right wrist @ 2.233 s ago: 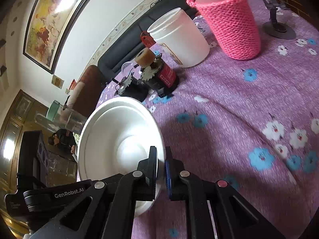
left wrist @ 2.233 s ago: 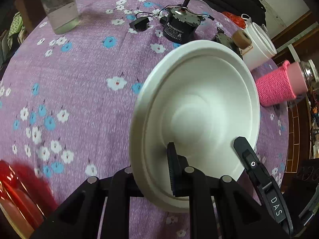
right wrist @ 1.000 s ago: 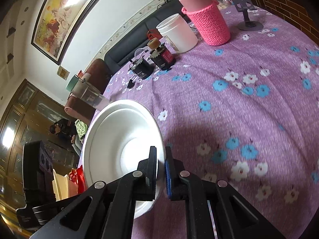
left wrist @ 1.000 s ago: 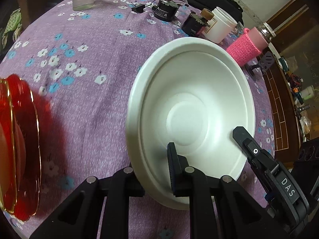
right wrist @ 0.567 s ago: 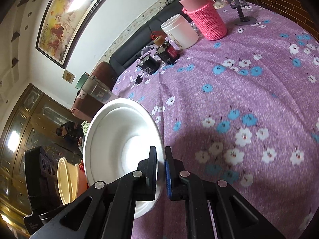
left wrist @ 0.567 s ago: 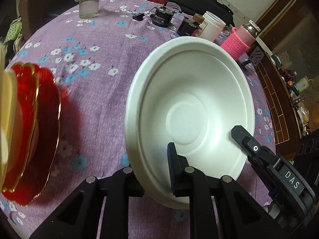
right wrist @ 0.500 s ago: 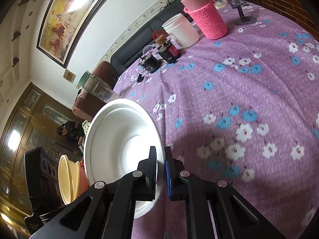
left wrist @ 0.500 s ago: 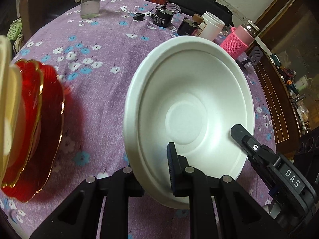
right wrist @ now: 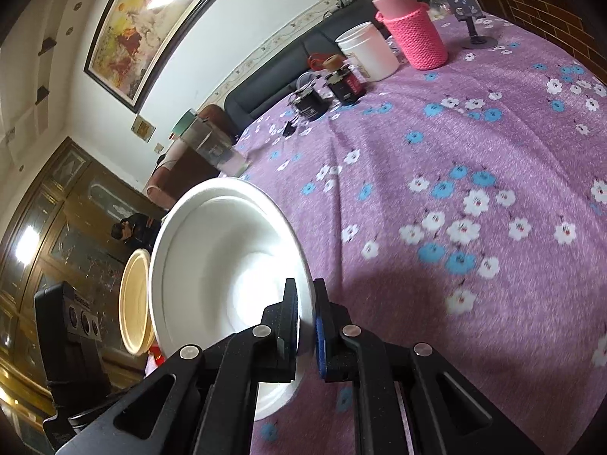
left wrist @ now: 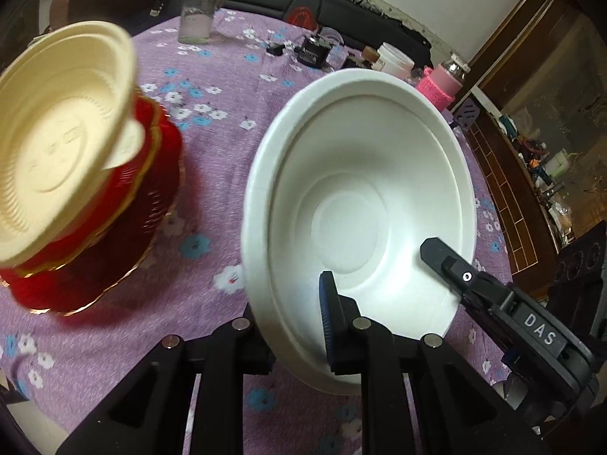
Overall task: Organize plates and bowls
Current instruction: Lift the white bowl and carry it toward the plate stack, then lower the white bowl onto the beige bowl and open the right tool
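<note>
Far side of the table (left wrist: 227, 174), upper part of the left wrist view: clear glass jar (left wrist: 199, 7), small black motor parts (left wrist: 314, 51), white plastic tub (left wrist: 392, 62), bottle in a pink knitted sleeve (left wrist: 436, 89). The right wrist view shows the same row, plus a grey phone stand (right wrist: 472, 11) at upper right and a framed painting (right wrist: 148, 19) on the wall. Table covering is purple cloth printed with white and blue flowers.

Left of frame in the left wrist view: a stack of glossy red plates with gold scalloped rims (left wrist: 95, 235), a cream ribbed plastic bowl (left wrist: 57, 159) on top, tilted and blurred. It sits just beside the white bowl's left edge.

White bowl (left wrist: 364, 204): matte, foam-like, round, with a stepped rim and a flat circular base. It is tilted on edge above the cloth, its inside facing the cameras.

Left hand-held gripper (left wrist: 292, 322): pressed together on the bowl's lower rim, angled steeply downward. Right hand-held gripper (right wrist: 305, 318): pinching the rim at the opposite side, one black finger inside and one outside, pointing less steeply.
</note>
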A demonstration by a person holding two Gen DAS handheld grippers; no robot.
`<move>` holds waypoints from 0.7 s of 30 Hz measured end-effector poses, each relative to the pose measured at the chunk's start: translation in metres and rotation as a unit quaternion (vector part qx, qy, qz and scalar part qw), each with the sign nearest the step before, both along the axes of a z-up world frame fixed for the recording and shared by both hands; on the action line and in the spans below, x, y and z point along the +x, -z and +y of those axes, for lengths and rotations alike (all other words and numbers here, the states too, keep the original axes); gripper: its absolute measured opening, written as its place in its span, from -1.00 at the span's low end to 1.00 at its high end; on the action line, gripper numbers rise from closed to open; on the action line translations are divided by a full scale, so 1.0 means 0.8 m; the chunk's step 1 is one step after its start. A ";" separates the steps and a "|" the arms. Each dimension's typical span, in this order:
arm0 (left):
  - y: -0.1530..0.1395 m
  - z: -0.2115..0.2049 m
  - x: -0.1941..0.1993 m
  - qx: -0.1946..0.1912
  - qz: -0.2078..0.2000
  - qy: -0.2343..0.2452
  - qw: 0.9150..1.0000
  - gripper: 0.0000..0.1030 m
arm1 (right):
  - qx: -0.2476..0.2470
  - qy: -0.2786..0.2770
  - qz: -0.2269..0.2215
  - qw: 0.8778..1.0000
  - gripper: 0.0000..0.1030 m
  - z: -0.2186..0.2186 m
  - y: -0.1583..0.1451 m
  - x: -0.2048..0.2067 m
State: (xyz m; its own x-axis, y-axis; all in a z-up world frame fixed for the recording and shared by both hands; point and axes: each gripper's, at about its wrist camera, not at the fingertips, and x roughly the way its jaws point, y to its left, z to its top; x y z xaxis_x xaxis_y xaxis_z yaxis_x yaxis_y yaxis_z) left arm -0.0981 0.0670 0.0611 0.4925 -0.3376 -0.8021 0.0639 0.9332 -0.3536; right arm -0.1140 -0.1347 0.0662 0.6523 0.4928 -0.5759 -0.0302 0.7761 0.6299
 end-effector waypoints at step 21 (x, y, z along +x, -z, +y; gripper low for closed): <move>-0.050 0.108 -0.097 0.018 -0.105 -0.084 0.991 -0.67 | -0.020 -0.086 -0.055 0.995 -0.82 0.118 -0.047 -0.030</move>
